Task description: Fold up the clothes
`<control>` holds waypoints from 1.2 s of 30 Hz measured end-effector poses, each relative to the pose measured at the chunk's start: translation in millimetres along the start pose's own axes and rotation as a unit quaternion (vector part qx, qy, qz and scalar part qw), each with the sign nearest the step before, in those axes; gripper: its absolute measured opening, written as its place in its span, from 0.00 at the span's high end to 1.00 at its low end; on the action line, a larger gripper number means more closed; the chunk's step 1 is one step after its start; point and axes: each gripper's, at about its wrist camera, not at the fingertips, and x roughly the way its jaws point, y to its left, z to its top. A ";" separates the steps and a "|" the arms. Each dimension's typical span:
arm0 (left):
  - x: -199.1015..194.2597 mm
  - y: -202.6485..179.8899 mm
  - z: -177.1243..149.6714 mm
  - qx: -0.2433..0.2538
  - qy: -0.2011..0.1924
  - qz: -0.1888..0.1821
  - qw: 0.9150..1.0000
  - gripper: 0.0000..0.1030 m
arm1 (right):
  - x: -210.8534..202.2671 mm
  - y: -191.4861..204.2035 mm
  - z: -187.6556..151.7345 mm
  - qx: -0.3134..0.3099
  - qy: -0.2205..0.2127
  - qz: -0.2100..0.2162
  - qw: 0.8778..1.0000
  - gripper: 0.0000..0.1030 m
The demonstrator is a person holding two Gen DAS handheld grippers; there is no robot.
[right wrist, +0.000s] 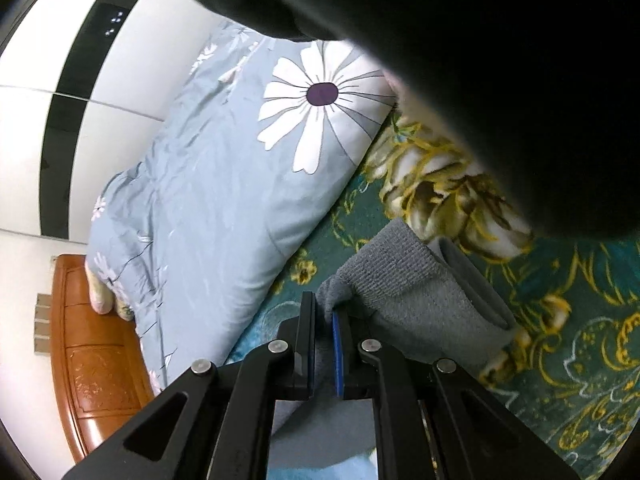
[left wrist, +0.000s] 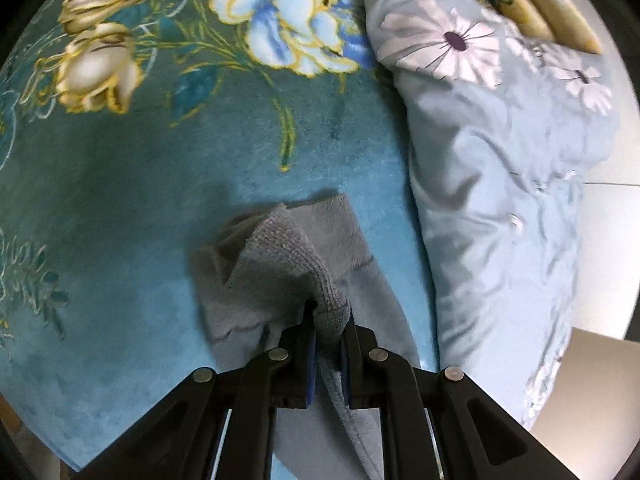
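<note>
A grey garment with ribbed cuffs [left wrist: 280, 272] lies on a teal flowered bedspread [left wrist: 120, 200]. My left gripper [left wrist: 329, 320] is shut on a ribbed grey edge of it and holds that edge bunched up above the bed. In the right wrist view my right gripper [right wrist: 324, 312] is shut on another ribbed grey edge of the garment [right wrist: 408, 280], which folds away to the right over the bedspread [right wrist: 560, 320]. A large dark shape [right wrist: 480, 60] close to the lens hides the top right of that view.
A pale blue quilt with white daisies [left wrist: 500, 160] lies along the right of the bed and also shows in the right wrist view [right wrist: 224, 184]. A wooden headboard [right wrist: 96, 360] and white wall [right wrist: 24, 160] are at the left. Rolled fabric [left wrist: 552, 12] lies at top right.
</note>
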 end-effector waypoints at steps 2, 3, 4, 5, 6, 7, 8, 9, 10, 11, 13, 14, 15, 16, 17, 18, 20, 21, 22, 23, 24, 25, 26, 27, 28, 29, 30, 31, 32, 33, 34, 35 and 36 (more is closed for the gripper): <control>10.7 -8.1 5.2 0.005 0.002 0.008 1.000 0.90 | 9.3 0.3 6.1 0.001 0.000 -0.007 1.000 0.93; 16.0 -12.2 7.8 0.008 0.003 0.012 1.000 0.90 | 11.9 0.6 8.4 -0.001 -0.001 -0.009 1.000 0.93; 21.4 -16.3 10.4 0.011 0.004 0.016 1.000 0.90 | 14.4 1.0 10.8 -0.003 -0.002 -0.011 1.000 0.93; 26.7 -20.3 13.0 0.014 0.005 0.021 1.000 0.90 | 17.2 1.4 13.3 -0.005 -0.003 -0.012 1.000 0.93; 32.1 -24.4 15.6 0.016 0.006 0.025 1.000 0.90 | 20.2 1.9 15.5 -0.008 -0.003 -0.016 1.000 0.93; 37.4 -28.5 18.2 0.019 0.007 0.029 0.999 0.90 | 23.1 2.4 17.7 -0.011 -0.003 -0.019 1.000 0.93; 42.6 -32.4 20.7 0.022 0.008 0.033 0.999 0.90 | 25.9 3.0 19.7 -0.014 -0.003 -0.023 1.000 0.93; 45.8 -35.0 21.7 0.029 0.008 0.036 0.999 0.90 | 28.4 3.8 21.3 -0.016 -0.004 -0.025 1.000 0.93; 49.0 -37.6 22.6 0.035 0.009 0.039 0.999 0.88 | 31.5 5.0 23.0 -0.018 -0.006 -0.026 0.999 0.93; 52.2 -40.2 23.6 0.042 0.009 0.042 0.998 0.87 | 34.6 6.2 24.6 -0.021 -0.007 -0.028 0.999 0.93; 58.3 -45.0 25.5 0.055 0.011 0.048 0.997 0.87 | 41.5 9.5 26.9 -0.027 -0.005 -0.036 0.999 0.93; 57.7 -42.8 25.6 0.052 0.011 0.037 0.998 0.87 | 45.7 11.0 28.1 -0.030 -0.001 -0.043 0.999 0.93; 57.2 -40.6 25.8 0.050 0.012 0.027 0.998 0.86 | 49.5 13.1 28.7 -0.035 0.003 -0.051 0.998 0.93; 56.2 -38.5 25.8 0.048 0.013 0.015 0.999 0.82 | 51.8 15.9 27.2 -0.044 0.005 -0.061 0.997 0.93; 50.3 -37.2 24.9 0.057 0.009 -0.009 0.998 0.74 | 51.8 16.8 24.7 -0.052 0.005 -0.064 0.997 0.92; 41.4 -35.9 23.7 0.068 0.000 -0.032 0.997 0.63 | 52.6 19.8 22.0 -0.064 0.004 -0.067 0.996 0.91; 16.8 -29.5 19.3 0.087 -0.026 -0.074 0.993 0.52 | 52.1 22.6 18.1 -0.077 0.001 -0.075 0.994 0.91; 2.1 -21.1 15.9 0.091 -0.044 -0.093 0.991 0.48 | 51.3 23.7 16.2 -0.083 -0.001 -0.078 0.994 0.90; -12.3 -12.4 12.4 0.093 -0.062 -0.111 0.987 0.44 | 50.1 24.4 14.5 -0.088 -0.004 -0.080 0.993 0.91; -23.6 0.0 8.0 0.091 -0.080 -0.114 0.986 0.40 | 47.8 24.5 13.5 -0.090 -0.011 -0.080 0.993 0.84; -34.4 12.3 3.6 0.089 -0.098 -0.116 0.984 0.38 | 46.3 25.6 11.6 -0.092 -0.020 -0.081 0.992 0.76; -40.4 23.4 -0.1 0.088 -0.111 -0.112 0.984 0.38 | 44.8 26.6 9.6 -0.095 -0.029 -0.082 0.992 0.53; -43.0 34.6 -3.9 0.089 -0.118 -0.105 0.983 0.37 | 42.8 28.3 7.2 -0.099 -0.037 -0.082 0.991 0.38; -38.3 43.2 -6.7 0.086 -0.111 -0.102 0.985 0.37 | 39.4 31.8 3.6 -0.106 -0.043 -0.081 0.990 0.36; -33.5 51.8 -9.6 0.083 -0.103 -0.098 0.986 0.37 | 35.9 35.4 -0.1 -0.113 -0.049 -0.081 0.989 0.36; -28.8 60.4 -12.5 0.079 -0.096 -0.094 0.988 0.37 | 32.5 38.9 -3.7 -0.120 -0.055 -0.080 0.988 0.36; -24.1 68.4 -15.2 0.076 -0.089 -0.091 0.989 0.37 | 29.4 42.7 -8.0 -0.129 -0.058 -0.079 0.987 0.35; -19.9 69.2 -15.3 0.072 -0.091 -0.095 0.989 0.37 | 27.0 47.2 -14.3 -0.141 -0.055 -0.078 0.985 0.35; -15.8 70.0 -15.5 0.067 -0.093 -0.099 0.988 0.37 | 24.7 51.6 -20.5 -0.153 -0.052 -0.076 0.984 0.35; -11.7 70.8 -15.7 0.062 -0.095 -0.104 0.988 0.37 | 22.3 56.1 -26.8 -0.166 -0.049 -0.075 0.982 0.34; -7.5 71.6 -15.8 0.058 -0.097 -0.108 0.988 0.37 | 20.0 60.6 -33.1 -0.178 -0.046 -0.074 0.980 0.34; -3.4 72.4 -16.0 0.053 -0.099 -0.113 0.987 0.37 | 17.6 65.1 -39.4 -0.190 -0.043 -0.072 0.978 0.34; 0.8 73.2 -16.2 0.048 -0.101 -0.117 0.987 0.37 | 14.9 69.0 -45.3 -0.202 -0.039 -0.071 0.976 0.34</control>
